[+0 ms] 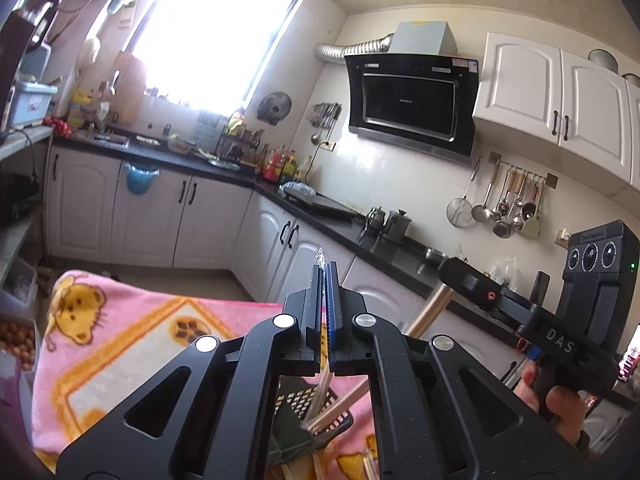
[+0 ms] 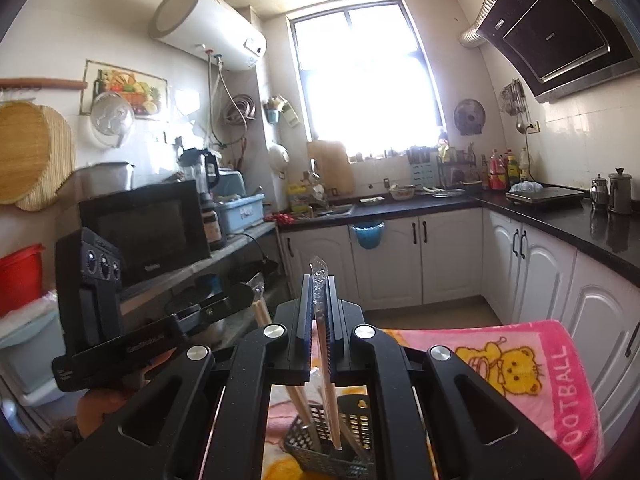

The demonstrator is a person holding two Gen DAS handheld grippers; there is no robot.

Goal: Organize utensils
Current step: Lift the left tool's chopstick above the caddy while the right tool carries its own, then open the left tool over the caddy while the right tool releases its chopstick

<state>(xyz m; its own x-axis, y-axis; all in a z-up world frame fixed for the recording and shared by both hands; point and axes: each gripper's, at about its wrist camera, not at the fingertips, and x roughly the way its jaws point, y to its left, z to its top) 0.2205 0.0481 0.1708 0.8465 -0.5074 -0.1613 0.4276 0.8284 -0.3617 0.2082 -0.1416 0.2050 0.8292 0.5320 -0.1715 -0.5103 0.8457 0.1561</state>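
Observation:
My left gripper [image 1: 325,270] is shut on a plastic-wrapped pair of chopsticks [image 1: 323,390], whose clear wrapper tip pokes out above the fingers. Its lower end reaches into a dark perforated utensil basket [image 1: 298,420] on the pink blanket [image 1: 120,340]. My right gripper [image 2: 319,280] is shut on another wrapped pair of chopsticks [image 2: 329,412], which stands in the same basket [image 2: 352,428] below it. Several wooden utensils [image 2: 298,402] stand in the basket. The right gripper also shows at the right of the left wrist view [image 1: 472,280], with a wooden handle [image 1: 430,312] beside it.
Black counters [image 2: 560,220] with white cabinets run along the far and right walls. A microwave [image 2: 148,228] and shelf stand at the left. A range hood [image 1: 412,96] and hanging ladles [image 1: 504,204] are on the wall. The blanket covers the table.

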